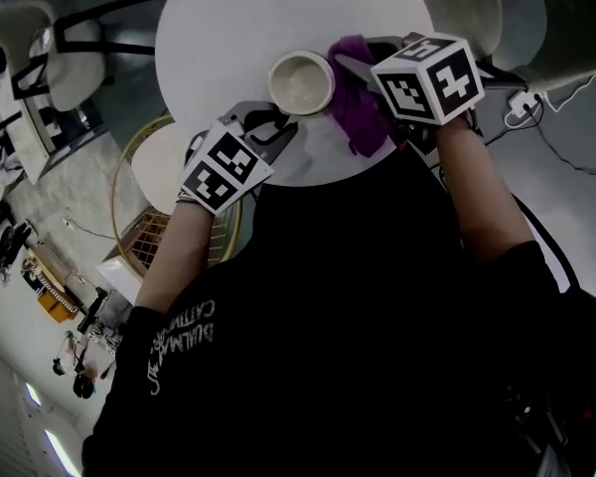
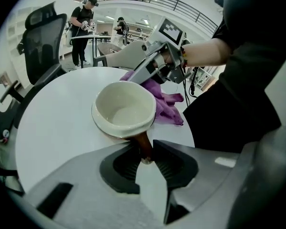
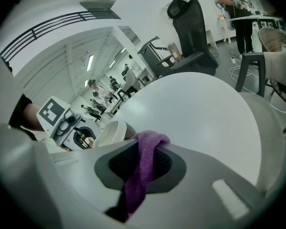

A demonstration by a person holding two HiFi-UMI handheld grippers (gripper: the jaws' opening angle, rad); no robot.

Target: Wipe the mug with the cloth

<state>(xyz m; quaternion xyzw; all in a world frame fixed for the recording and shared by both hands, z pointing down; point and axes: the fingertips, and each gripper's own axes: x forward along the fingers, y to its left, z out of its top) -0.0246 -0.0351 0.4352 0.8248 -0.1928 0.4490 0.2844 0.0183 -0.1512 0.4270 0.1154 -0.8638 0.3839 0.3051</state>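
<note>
Nearest the camera in the head view is the person's black shirt (image 1: 328, 316). Pale print on its left sleeve is upside down and too warped to read. Both forearms reach over the near rim of the round white surface (image 1: 228, 28).

The left gripper (image 2: 145, 156) has its jaws closed on the brown handle (image 2: 144, 144) of the cream mug (image 1: 301, 82). Only the left gripper view shows this pinch, since from the head view the handle is hidden under the jaws. The mug stands upright close to the near edge of the surface, with its mouth open and its inside pale.

The right gripper (image 3: 143, 161) has its jaws clamped on the purple cloth (image 1: 358, 102), which runs up between them and folds over their tips. The cloth lies against the mug's right side, and a loose part trails on the surface towards the person. The right gripper view shows only a slice of the mug's rim.

Each marker cube (image 1: 427, 76) carries black-and-white squares but no words.

Beyond the mug the surface is bare all the way to its far edge. A wicker chair (image 1: 129, 217) stands below its left rim, and a white cable (image 1: 566, 152) lies on the floor to the right. A black office chair (image 3: 190, 32) stands past the far edge. Farther back, people (image 2: 81, 27) stand at other tables.
</note>
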